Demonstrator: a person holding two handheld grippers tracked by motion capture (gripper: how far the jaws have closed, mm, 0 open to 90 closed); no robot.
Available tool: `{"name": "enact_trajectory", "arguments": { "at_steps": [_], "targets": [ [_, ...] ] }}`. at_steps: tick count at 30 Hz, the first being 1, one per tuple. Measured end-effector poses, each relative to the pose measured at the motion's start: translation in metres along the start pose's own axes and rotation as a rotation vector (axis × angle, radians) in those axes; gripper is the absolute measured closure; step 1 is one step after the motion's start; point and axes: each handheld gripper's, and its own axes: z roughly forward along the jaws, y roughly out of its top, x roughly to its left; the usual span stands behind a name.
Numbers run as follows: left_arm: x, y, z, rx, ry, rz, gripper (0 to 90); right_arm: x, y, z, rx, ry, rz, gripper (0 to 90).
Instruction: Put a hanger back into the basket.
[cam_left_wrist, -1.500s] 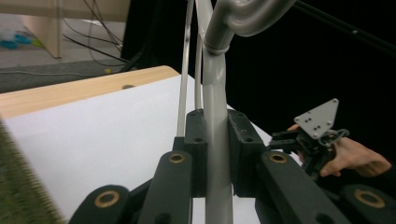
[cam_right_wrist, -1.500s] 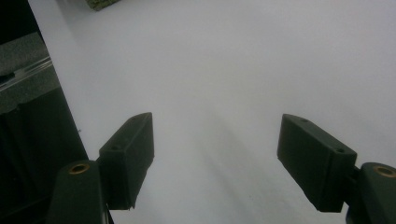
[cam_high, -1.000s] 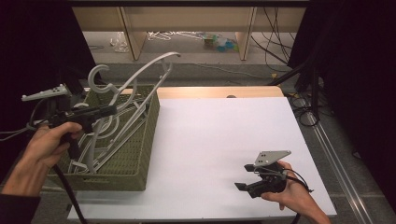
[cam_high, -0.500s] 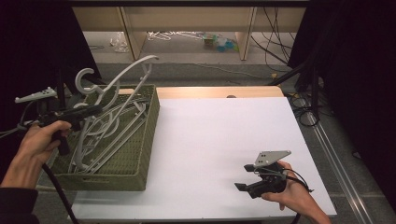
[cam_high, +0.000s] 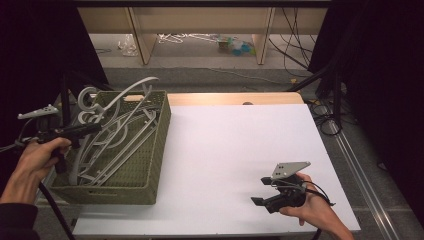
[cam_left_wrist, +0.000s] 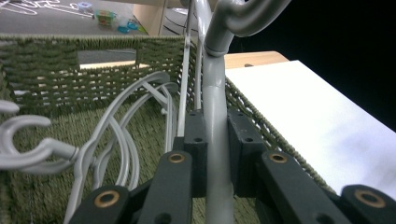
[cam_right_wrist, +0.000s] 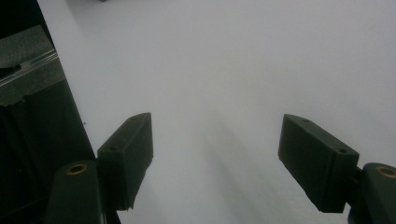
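A green woven basket (cam_high: 161, 136) stands at the table's left and holds several grey plastic hangers (cam_high: 116, 144). My left gripper (cam_high: 93, 129) reaches in over the basket's left rim, shut on one grey hanger (cam_high: 136, 86) whose arm arches up over the far rim. In the left gripper view the pads (cam_left_wrist: 196, 135) press on both sides of that hanger's stem (cam_left_wrist: 212, 56), with the basket wall (cam_left_wrist: 46, 65) and other hangers (cam_left_wrist: 116, 135) behind. My right gripper (cam_high: 260, 191) rests low at the front right over the white sheet (cam_right_wrist: 224, 56); its jaws stand wide apart with nothing between them (cam_right_wrist: 217, 140).
The white sheet (cam_high: 240, 145) covers the table right of the basket. A strip of wooden tabletop (cam_high: 235, 98) shows at the back edge. Cables and a stand (cam_high: 327, 115) lie off the right side. Shelf legs and clutter sit on the floor beyond.
My left hand has moved left and down, and the held hanger has sunk lower into the basket. The right hand and its gripper have kept still.
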Motion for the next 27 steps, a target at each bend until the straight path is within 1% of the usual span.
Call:
{"name": "enact_trajectory", "arguments": {
  "at_steps": [1,2,3,7,8,9,11,13,14,15,17,20,23,24,25,26,27],
  "targets": [
    [0.001,-0.002,0.000,0.006,-0.001,-0.002,79.3,0.000,-0.001,0.002,-0.015,-0.009,0.003,27.1],
    [0.002,-0.004,0.000,0.010,-0.006,-0.004,79.3,0.001,-0.001,0.002,-0.013,-0.008,0.005,27.1],
    [0.004,-0.006,0.000,0.019,-0.007,-0.010,79.3,0.000,0.000,0.000,0.001,-0.002,0.001,27.0],
    [0.010,-0.013,0.001,0.035,-0.023,-0.031,79.3,0.000,-0.001,0.001,-0.002,-0.003,0.003,27.1],
    [0.012,-0.015,0.001,0.041,-0.022,-0.035,79.3,0.000,-0.001,0.002,-0.015,-0.012,0.005,27.0],
    [0.013,-0.016,0.001,0.047,-0.025,-0.041,79.3,0.000,0.000,0.001,-0.005,-0.006,0.000,27.0],
    [0.016,-0.018,0.003,0.058,-0.036,-0.050,79.3,0.000,0.000,0.001,-0.008,-0.008,0.001,27.1],
    [0.017,-0.019,0.005,0.068,-0.035,-0.050,79.3,0.000,0.000,0.001,-0.006,-0.007,0.000,27.1],
    [0.018,-0.021,0.007,0.067,-0.045,-0.055,79.3,-0.001,0.000,0.001,-0.006,-0.007,0.000,27.0],
    [0.018,-0.021,0.008,0.078,-0.047,-0.054,79.3,-0.001,0.000,0.001,-0.005,-0.007,0.001,27.1],
    [0.018,-0.022,0.012,0.089,-0.042,-0.051,79.3,-0.001,0.000,0.001,-0.007,-0.010,-0.001,27.1],
    [0.020,-0.025,0.020,0.133,-0.026,-0.051,79.2,-0.001,0.000,0.001,-0.022,-0.020,0.003,27.1],
    [0.022,-0.027,0.028,0.164,-0.018,-0.068,79.1,-0.001,-0.001,0.001,-0.022,-0.018,-0.001,27.1],
    [0.022,-0.029,0.031,0.176,-0.018,-0.076,78.9,-0.001,0.000,0.000,-0.006,-0.012,0.000,27.1],
    [0.022,-0.031,0.033,0.185,-0.012,-0.082,78.6,-0.001,0.000,0.000,-0.006,-0.012,-0.001,27.1],
    [0.023,-0.033,0.035,0.184,-0.012,-0.089,78.3,-0.001,0.000,0.000,-0.005,-0.014,0.000,27.1],
    [0.023,-0.034,0.036,0.184,-0.007,-0.087,78.3,-0.001,0.000,-0.001,-0.005,-0.011,0.005,27.2]
  ]
}}
